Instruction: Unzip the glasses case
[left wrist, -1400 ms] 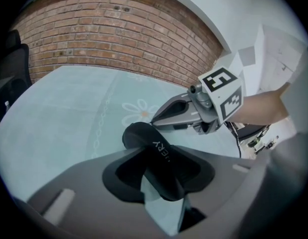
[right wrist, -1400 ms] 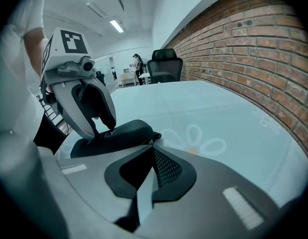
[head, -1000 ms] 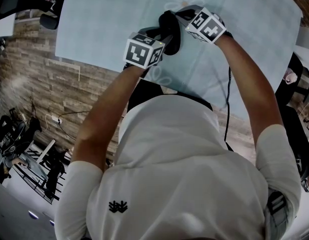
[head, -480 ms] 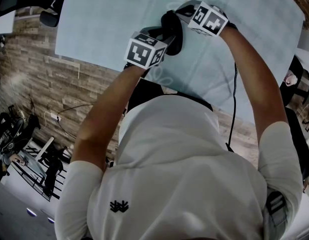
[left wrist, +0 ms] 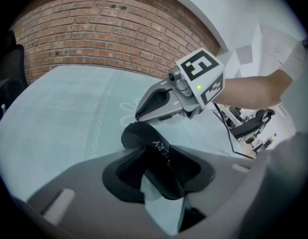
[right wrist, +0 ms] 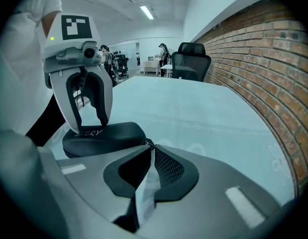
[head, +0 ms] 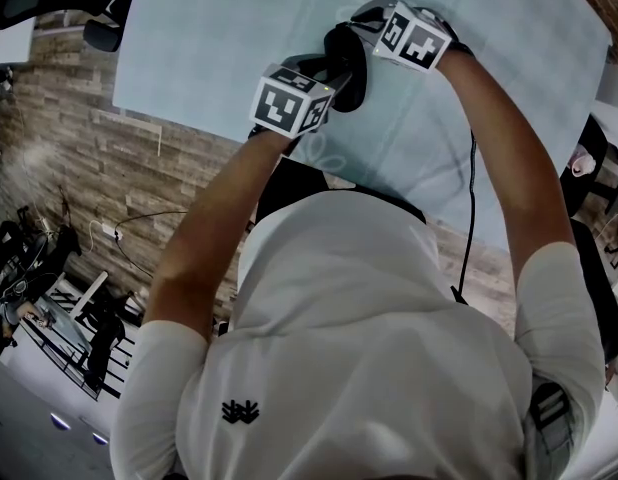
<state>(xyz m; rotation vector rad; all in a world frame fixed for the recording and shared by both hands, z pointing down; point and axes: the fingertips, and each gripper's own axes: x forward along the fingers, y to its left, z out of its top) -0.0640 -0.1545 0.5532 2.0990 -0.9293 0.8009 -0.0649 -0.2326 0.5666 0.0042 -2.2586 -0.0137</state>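
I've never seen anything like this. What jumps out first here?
A black glasses case lies on the pale blue table, clamped by the left tongs. The right tongs pinch at its end, apparently on the zipper pull. Each tool carries a black-and-white marker cube.

I've got a white short-sleeved shirt [head: 389,318] with a small black emblem [head: 237,411] on screen, and a black cable [head: 472,178] running back from behind the jaws of the right gripper [right wrist: 150,148]. The left gripper [left wrist: 159,158] matches it: pale grey shell, black pads [left wrist: 126,171], and behind the jaws a white cube [head: 287,103] of black square markers with a green light [right wrist: 53,39].
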